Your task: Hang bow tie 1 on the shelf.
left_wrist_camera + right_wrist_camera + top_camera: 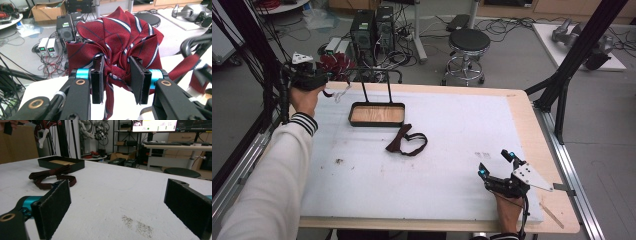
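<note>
A dark red bow tie (117,37) with white and navy stripes is fanned out above the table's far left corner. My left gripper (116,75) is shut on its middle knot. In the high view that gripper (328,76) holds the bow tie (338,64) just past the table edge. A second dark red tie with a looped strap (407,140) lies flat on the white mat, in front of a black tray (377,121) with a wooden floor. My right gripper (497,164) rests open near the front right, its jaws wide apart over bare mat (120,205), and the strap (52,176) and tray (61,163) lie beyond it.
The tray carries a tall wire handle (376,85). Past the far edge stand computer towers (372,27) with cables and a black stool (468,42). A black frame post (572,55) rises at the right. Dark specks (137,226) mark the mat.
</note>
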